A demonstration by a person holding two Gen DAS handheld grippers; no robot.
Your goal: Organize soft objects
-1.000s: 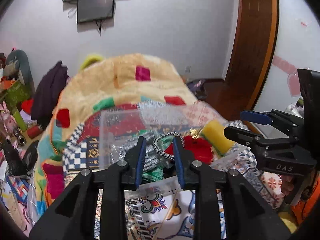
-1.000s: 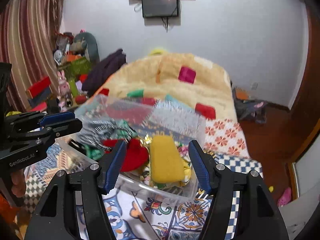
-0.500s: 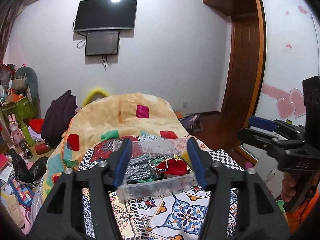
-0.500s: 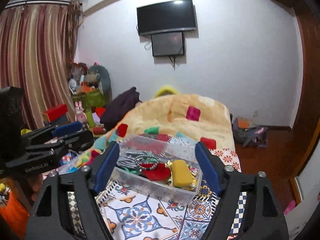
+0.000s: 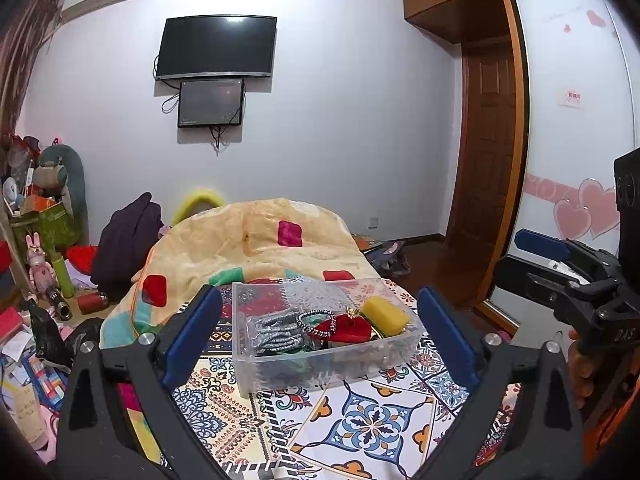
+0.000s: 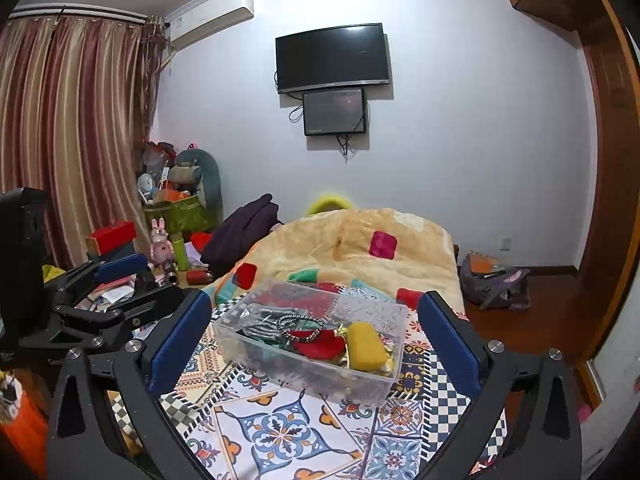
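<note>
1. Two grippers, both empty. Left wrist view: left gripper (image 5: 318, 334) has its fingers wide apart; clear plastic bin (image 5: 320, 364) sits between and beyond the fingertips on the patterned bedspread (image 5: 372, 424), not touched.
2. Same view: yellow sponge (image 5: 385, 311), red cloth (image 5: 346, 326) and grey bands (image 5: 276, 330) lie inside the bin; right gripper (image 5: 560, 276) is off the right finger.
3. Right wrist view: right gripper's fingers spread wide, bin ahead between them, nearer the left finger; left gripper (image 6: 116, 292) beside the left finger.
</note>
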